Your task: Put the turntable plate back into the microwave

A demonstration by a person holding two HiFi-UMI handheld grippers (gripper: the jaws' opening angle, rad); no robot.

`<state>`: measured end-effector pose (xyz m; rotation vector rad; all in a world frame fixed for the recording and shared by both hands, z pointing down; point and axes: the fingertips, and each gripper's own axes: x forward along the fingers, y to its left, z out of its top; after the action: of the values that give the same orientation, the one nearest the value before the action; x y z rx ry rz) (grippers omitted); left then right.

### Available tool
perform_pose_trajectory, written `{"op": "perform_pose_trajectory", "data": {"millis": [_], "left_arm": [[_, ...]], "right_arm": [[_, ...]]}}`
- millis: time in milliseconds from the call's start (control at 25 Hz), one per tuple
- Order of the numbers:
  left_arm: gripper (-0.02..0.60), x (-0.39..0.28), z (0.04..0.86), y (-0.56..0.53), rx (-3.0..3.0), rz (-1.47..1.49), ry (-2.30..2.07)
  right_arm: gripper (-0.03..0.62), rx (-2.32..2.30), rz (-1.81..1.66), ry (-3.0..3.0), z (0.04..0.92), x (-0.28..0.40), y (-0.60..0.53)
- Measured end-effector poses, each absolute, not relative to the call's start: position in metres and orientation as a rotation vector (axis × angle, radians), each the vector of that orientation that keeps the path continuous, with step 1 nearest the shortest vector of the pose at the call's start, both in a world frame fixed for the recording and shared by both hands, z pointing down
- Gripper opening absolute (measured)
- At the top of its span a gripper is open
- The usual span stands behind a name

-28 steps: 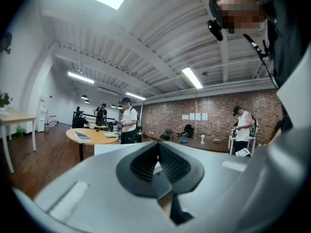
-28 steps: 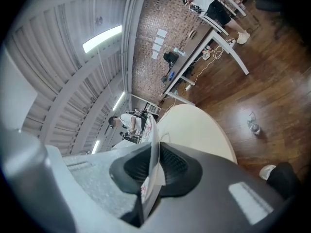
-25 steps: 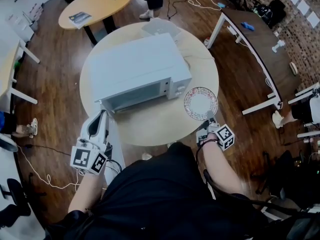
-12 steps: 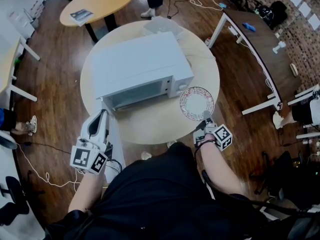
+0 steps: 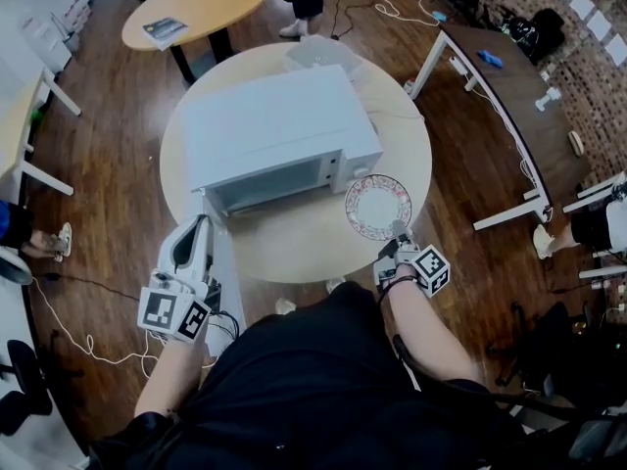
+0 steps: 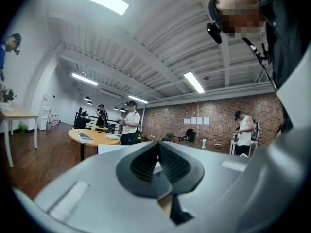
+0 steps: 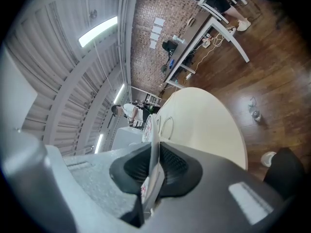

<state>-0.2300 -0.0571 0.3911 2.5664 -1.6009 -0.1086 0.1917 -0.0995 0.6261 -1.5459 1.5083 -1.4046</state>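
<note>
Right tool [image 5: 397,229] clamps the rim of the plate [image 5: 378,204], held over the worktop [image 5: 294,248] right of centre frame, just below the right front corner of the microwave [image 5: 274,125]. The left tool [image 5: 201,225], jaws together on nothing, hangs at lower left beside what looks like the open door. With only a thin pinch on one edge, the plate could droop or slip free. A swing toward the opening risks clipping the control panel or frame, chipping the plate or seating it crooked.
</note>
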Motion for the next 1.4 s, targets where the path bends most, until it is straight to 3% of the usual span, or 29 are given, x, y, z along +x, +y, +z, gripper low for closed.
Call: {"op": "perform_pose_trajectory", "data": {"millis": [1400], "left_arm": [[0.003, -0.226, 0.387, -0.037, 2.595, -0.076, -1.653]], "right_arm": [[0.025, -1.397, -1.557, 1.618, 0.635, 0.122, -0.100]]}}
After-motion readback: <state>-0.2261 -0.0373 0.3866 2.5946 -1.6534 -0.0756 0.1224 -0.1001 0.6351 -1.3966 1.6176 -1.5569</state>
